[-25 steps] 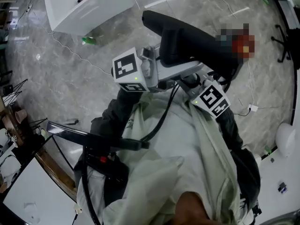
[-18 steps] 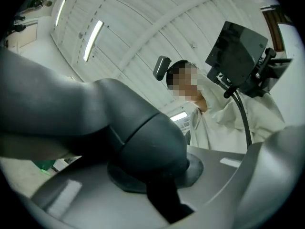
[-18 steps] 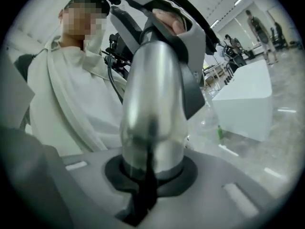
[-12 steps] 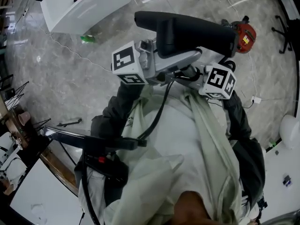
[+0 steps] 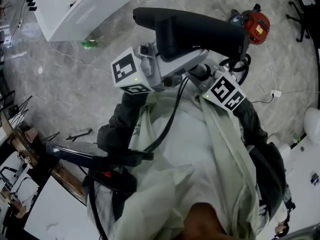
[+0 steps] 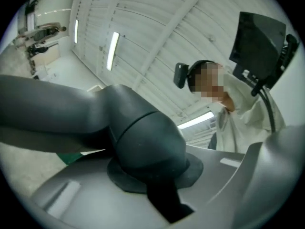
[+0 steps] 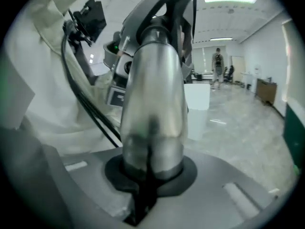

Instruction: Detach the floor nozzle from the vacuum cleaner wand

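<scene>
Left gripper [image 6: 159, 197]: jaws partly closed and clamped on the dark grey neck [image 6: 143, 142] of the floor nozzle [image 5: 200, 31], which fills the gap between them. Right gripper [image 7: 143, 190]: jaws drawn closer together, gripping the silver wand [image 7: 152, 104] across its width. Neither tool is empty. The assembly is held up off the floor in front of the person's chest. In the head view the black nozzle head is farthest from the body, its long side lying across the picture. From the right gripper the wand runs straight away toward the nozzle, with the left gripper just beyond it on the neck. The joint is judged to lie between the two grips, though the latch itself cannot be made out. Separation should therefore go along the wand's long axis, with the hands drawn apart and the left carrying the nozzle outward. Room: open marble floor [image 5: 65, 94] lies ahead and to the left, and a white cabinet [image 5: 75, 4] stands well off at upper left. A red machine [image 5: 256, 26] with a coiled hose [image 5: 235, 64] lies on the floor beyond the nozzle's right end. The black cable [image 5: 170, 119] and pale jacket [image 5: 200, 149] sit close behind the grippers and leave little room to pull toward the body.
</scene>
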A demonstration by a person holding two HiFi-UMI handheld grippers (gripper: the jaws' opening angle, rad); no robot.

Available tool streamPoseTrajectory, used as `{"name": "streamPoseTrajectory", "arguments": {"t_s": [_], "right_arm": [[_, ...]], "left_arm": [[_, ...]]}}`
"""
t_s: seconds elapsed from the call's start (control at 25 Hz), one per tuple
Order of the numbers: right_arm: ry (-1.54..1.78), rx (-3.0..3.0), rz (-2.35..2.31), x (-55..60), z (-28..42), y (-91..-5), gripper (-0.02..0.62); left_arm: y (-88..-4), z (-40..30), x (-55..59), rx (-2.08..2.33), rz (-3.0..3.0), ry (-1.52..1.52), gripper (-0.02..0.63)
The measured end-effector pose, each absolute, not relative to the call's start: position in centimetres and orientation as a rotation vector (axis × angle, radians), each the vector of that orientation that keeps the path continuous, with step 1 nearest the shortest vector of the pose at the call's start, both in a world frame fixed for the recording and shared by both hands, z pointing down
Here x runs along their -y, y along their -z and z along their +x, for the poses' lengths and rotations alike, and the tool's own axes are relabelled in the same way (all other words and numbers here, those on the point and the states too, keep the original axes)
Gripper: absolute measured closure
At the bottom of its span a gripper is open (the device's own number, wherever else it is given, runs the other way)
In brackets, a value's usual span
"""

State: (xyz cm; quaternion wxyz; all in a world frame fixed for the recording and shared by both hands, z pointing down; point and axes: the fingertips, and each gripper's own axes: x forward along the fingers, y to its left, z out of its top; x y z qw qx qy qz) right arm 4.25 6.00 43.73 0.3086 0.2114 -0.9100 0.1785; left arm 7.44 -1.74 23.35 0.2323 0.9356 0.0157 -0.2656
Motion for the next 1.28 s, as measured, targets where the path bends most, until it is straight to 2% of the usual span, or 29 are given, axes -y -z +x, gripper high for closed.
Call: {"name": "streamPoseTrajectory", "arguments": {"t_s": [0.16, 0.24, 0.32, 0.44, 0.68, 0.88, 1.08, 1.28], "right_arm": [[-0.62, 2.548, 0.03, -9.4, 3.4, -42.1, 0.557], [-0.717, 2.551, -0.201, -10.2, 3.7, -41.6, 0.557], [-0.774, 2.536, -0.24, -9.4, 3.9, -41.2, 0.558], [-0.725, 2.511, 0.044, -7.2, 3.6, -41.7, 0.558], [-0.384, 2.299, 0.834, -2.5, 4.1, -41.7, 0.56], [-0.31, 2.194, 1.006, -1.6, 5.5, -42.4, 0.56], [-0.459, 2.433, 0.558, -4.5, 3.4, -42.2, 0.557], [-0.767, 2.588, -0.298, -10.1, 2.9, -39.6, 0.557]], "left_arm": [[-21.6, 6.6, -1.2, -0.361, 2.627, 0.802, 0.529], [-21.7, 6.6, -0.6, -0.342, 2.609, 0.823, 0.529], [-22.4, 7.0, 1.8, -0.173, 2.557, 0.815, 0.531], [-23.0, 7.3, 4.0, -0.01, 2.503, 0.768, 0.537], [-21.4, 6.6, 4.4, 0.07, 2.551, 0.69, 0.54], [-22.5, 6.9, 5.5, 0.24, 2.527, 0.618, 0.54], [-21.7, 6.7, 2.9, -0.083, 2.594, 0.732, 0.534], [-20.0, 5.8, -0.8, -0.572, 2.585, 0.882, 0.531]]}}
